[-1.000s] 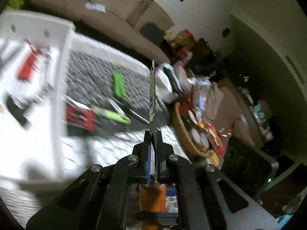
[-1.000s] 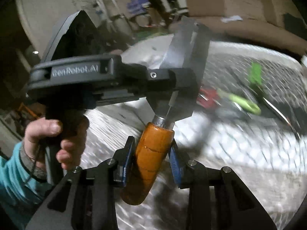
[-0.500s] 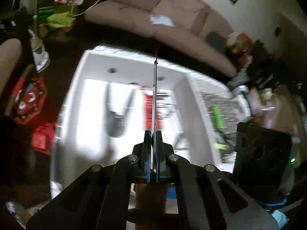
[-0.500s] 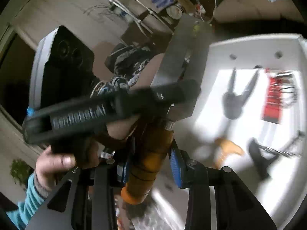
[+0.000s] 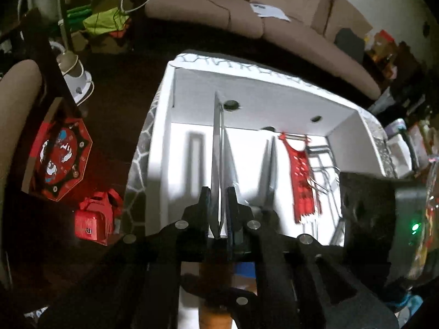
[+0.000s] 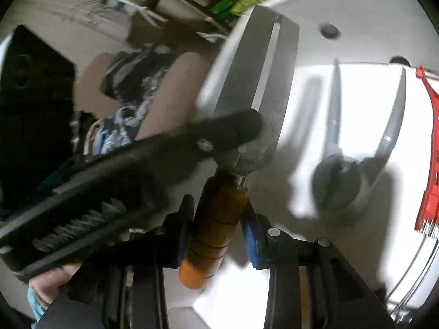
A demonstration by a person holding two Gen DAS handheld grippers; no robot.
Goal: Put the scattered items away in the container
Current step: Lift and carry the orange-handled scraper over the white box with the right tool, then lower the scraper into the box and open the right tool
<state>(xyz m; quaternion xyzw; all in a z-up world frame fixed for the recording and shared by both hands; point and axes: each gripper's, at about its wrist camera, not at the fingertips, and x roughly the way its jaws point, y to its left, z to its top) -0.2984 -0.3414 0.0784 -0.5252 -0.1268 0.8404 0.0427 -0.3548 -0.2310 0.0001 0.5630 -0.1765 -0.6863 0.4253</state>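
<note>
Beige sofa (image 5: 247,8) across the back of a dim, cluttered room, and right below us a white container (image 5: 247,93) lit bright against the dark floor. Both grippers are on one tool here: a scraper (image 6: 260,76) with a broad flat metal blade and an orange wooden handle (image 6: 216,219). From the left wrist view the left gripper (image 5: 219,197) has its two fingers pressed in on the thin blade, seen edge-on and running straight up the middle of the frame, over the container's interior. From the right wrist view the right gripper (image 6: 216,235) is pinching that wooden handle between its blue-padded fingers, blade pointing up and away towards the container's far wall. The left gripper's black body crosses the right view diagonally, clamped at the base of the blade just above the handle.

Down in the container: a pair of grey-handled pliers (image 6: 354,142) lying flat on the white floor, handles splayed towards the far wall, and beside it to the right a red tool holder (image 5: 300,175) with thin metal pieces next to it. Two round holes show in the container's far wall. Off to the left on the floor, a red octagonal box (image 5: 60,150) and a small red bag (image 5: 93,219).
</note>
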